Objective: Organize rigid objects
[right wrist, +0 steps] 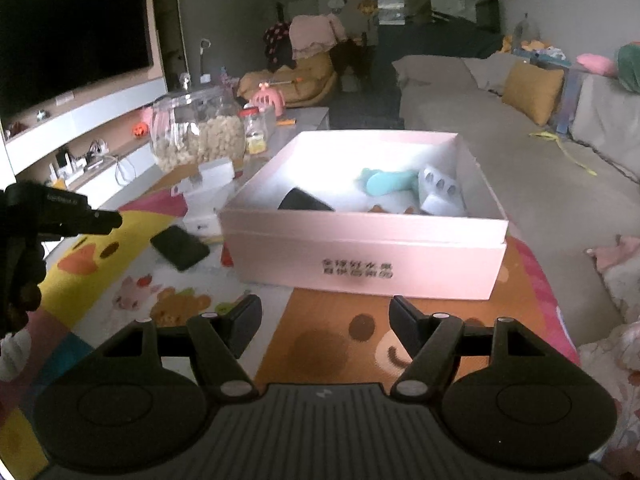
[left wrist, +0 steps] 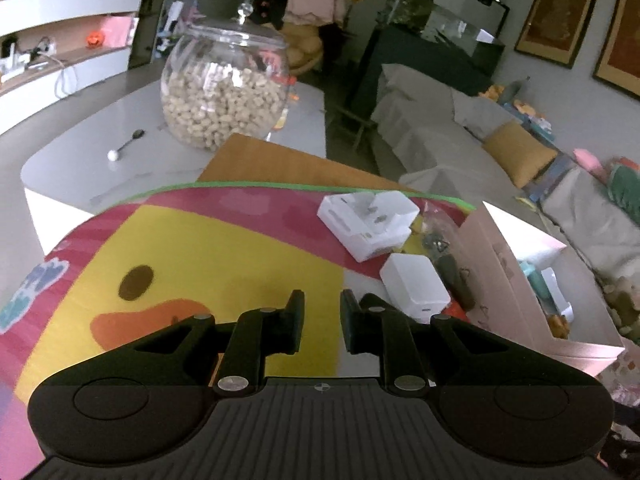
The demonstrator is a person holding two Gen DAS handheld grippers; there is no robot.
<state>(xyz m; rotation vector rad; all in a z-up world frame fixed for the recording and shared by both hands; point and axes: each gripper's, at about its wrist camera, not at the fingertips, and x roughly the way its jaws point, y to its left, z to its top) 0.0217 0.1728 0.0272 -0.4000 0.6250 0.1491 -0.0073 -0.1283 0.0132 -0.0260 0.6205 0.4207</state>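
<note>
Both empty, left gripper narrowly parted, right gripper wide

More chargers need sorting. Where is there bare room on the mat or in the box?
Free: the yellow duck patch of the mat, left of the white chargers, and the pink box's near-left floor beside the dark object. Crowded: the strip between chargers and box, with the black phone.

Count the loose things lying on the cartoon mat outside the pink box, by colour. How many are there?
White plug blocks: 2
Black phone: 1
Total: 3
</note>
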